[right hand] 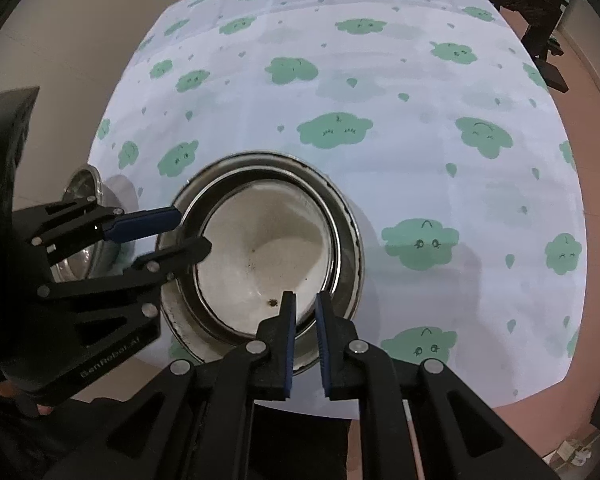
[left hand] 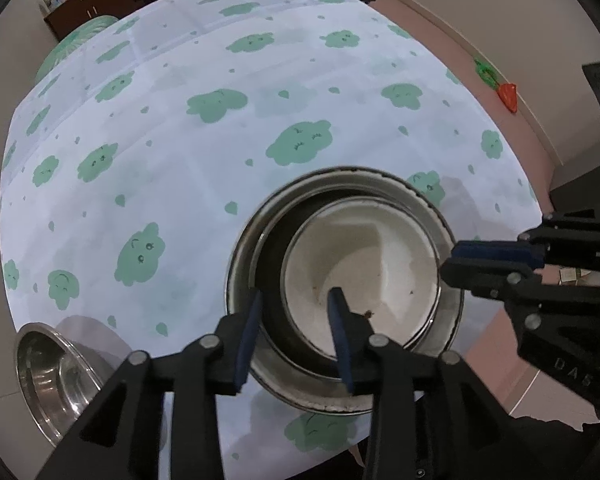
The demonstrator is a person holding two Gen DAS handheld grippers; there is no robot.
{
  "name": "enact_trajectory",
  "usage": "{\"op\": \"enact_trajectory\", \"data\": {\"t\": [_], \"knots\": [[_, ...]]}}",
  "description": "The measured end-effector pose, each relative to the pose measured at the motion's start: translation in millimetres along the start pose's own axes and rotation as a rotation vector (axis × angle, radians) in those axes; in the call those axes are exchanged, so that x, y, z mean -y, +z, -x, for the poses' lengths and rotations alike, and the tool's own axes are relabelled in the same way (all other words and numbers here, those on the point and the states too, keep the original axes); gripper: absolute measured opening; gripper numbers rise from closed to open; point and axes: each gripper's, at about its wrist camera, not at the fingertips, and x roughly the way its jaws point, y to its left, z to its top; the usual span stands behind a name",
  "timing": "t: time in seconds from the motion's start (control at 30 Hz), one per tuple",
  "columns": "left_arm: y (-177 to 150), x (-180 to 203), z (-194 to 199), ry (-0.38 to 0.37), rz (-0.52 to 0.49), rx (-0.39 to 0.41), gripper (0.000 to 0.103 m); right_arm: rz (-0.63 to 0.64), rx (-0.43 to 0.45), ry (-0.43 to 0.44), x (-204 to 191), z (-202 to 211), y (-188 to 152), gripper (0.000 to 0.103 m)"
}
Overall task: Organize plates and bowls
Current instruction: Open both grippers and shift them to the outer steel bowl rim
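Near the table's front edge, white bowl [left hand: 364, 264] sits nested in steel bowls [left hand: 240, 272]. Left gripper [left hand: 296, 332] is spread, astride the rims, gripping nothing. Right gripper [right hand: 305, 336] pinches the stack's near rim. Best lift left clear, stack steadied. Spare steel bowl [left hand: 56, 372] waits beside.

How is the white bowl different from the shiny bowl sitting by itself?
The white bowl is nested inside a stack of metal dishes; the lone steel bowl sits by itself at the table's edge. The white bowl looks matte with dark specks inside; the steel bowl is mirror-shiny. The left gripper straddles the white bowl's rim; nothing touches the steel bowl. Both are round and empty.
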Motion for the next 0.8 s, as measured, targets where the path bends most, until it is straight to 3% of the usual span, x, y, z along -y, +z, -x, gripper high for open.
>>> {"op": "enact_trajectory", "data": {"t": [0.53,0.8], "knots": [[-2,-1,6,0.017,0.006,0.017,0.041,0.010,0.027,0.004,-5,7,-2,0.012],[-7,-25,4,0.036,0.071,0.014,0.042,-0.020,0.060,-0.019,3,14,-2,0.012]]}}
